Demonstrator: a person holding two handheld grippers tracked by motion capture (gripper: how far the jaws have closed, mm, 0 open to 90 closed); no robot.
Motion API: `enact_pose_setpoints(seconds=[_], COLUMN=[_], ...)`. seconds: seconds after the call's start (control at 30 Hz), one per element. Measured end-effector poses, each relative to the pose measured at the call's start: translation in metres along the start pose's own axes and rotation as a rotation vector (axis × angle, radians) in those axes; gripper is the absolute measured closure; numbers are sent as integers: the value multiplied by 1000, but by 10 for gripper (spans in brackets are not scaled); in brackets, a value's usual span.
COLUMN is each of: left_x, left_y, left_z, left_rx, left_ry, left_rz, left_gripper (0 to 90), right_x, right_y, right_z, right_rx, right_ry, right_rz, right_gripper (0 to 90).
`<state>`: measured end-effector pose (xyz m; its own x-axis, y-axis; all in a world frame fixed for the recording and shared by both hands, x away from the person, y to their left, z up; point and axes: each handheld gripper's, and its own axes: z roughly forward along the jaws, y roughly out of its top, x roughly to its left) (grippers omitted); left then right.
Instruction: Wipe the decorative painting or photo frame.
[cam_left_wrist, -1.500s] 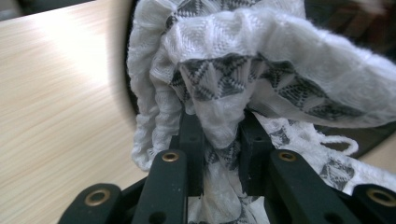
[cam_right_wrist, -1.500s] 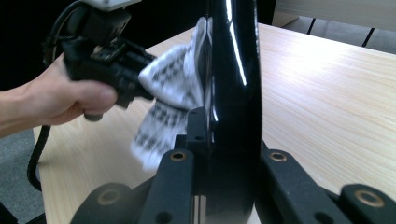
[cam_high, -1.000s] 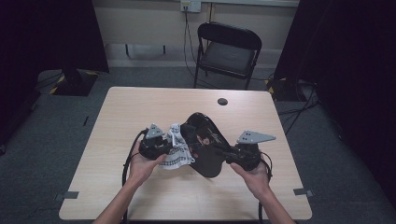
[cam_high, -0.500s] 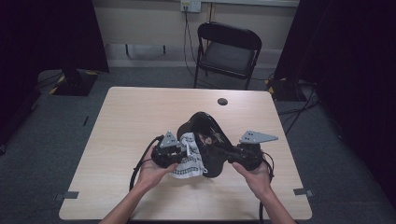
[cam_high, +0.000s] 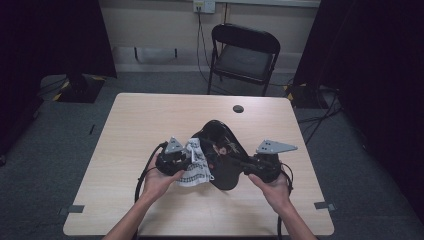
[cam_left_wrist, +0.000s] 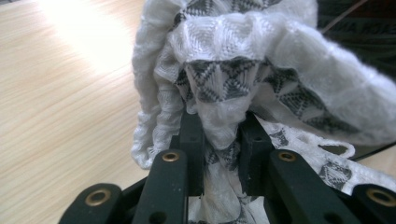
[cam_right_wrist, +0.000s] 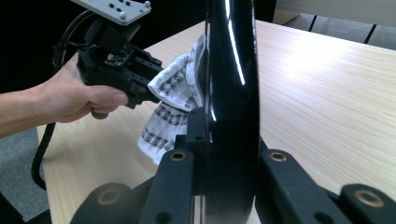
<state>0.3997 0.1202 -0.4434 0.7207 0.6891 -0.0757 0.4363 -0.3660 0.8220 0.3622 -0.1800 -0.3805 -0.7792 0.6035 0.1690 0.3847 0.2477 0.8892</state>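
My left gripper (cam_left_wrist: 219, 140) is clamped on a bunched white patterned cloth (cam_left_wrist: 243, 79), hand low over the table (cam_high: 150, 125), jaws pointing at the glossy black object (cam_high: 222, 150). My right gripper (cam_right_wrist: 224, 140) is pinched on that object's edge, holding it upright between my fingers, the cloth pressed against its far face.

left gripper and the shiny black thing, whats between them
The bunched white patterned cloth: the left gripper pinches it and holds it against the glossy black object clamped in the right gripper, as the right gripper view shows.
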Motion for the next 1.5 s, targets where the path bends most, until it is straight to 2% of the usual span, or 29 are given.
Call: enact_pose_setpoints(seconds=[0.03,0.1,0.13,0.23,0.3,0.37,0.5,0.6,0.67,0.73,0.8,1.0,1.1,1.17,1.33,1.5], left_x=[-4,-15,-20,-29,-26,-21,-2,10,12,9,4,-19,-24,-22,-6,10], left_y=[2,6,7,9,8,7,0,-4,-5,-5,-4,2,2,2,-3,-5], left_z=[0,1,2,3,4,4,4,3,2,3,4,10,11,12,10,4], left_rx=[-2,-12,-11,-8,-4,10,22,25,26,24,30,47,53,52,56,47], left_ry=[-20,-48,-54,-61,-64,-29,21,28,22,14,4,-74,-89,-86,-10,38], left_rz=[-7,25,46,58,44,53,11,-31,-35,-37,-19,36,54,49,24,-15], left_gripper=[756,755,755,755,759,759,759,759,759,760,761,760,760,760,760,761], right_x=[-1,-1,-1,-1,-1,-1,0,-1,-1,-1,-1,-2,-2,-3,-2,-2], right_y=[0,0,0,-1,-1,-1,0,-1,-1,0,-1,-1,-1,-1,-1,-1], right_z=[0,0,0,-1,-1,-1,-1,-1,-1,-1,-1,-1,-1,-2,-1,-2], right_rx=[-1,-3,-3,-1,-1,-1,1,0,-2,-2,-2,-3,-4,-4,-2,-2], right_ry=[2,2,3,3,2,1,3,4,4,4,3,8,8,6,5,7], right_rz=[3,5,6,8,6,5,2,4,3,3,4,8,9,10,7,7], right_gripper=[808,807,806,807,806,804,801,802,804,803,803,800,802,802,798,802])
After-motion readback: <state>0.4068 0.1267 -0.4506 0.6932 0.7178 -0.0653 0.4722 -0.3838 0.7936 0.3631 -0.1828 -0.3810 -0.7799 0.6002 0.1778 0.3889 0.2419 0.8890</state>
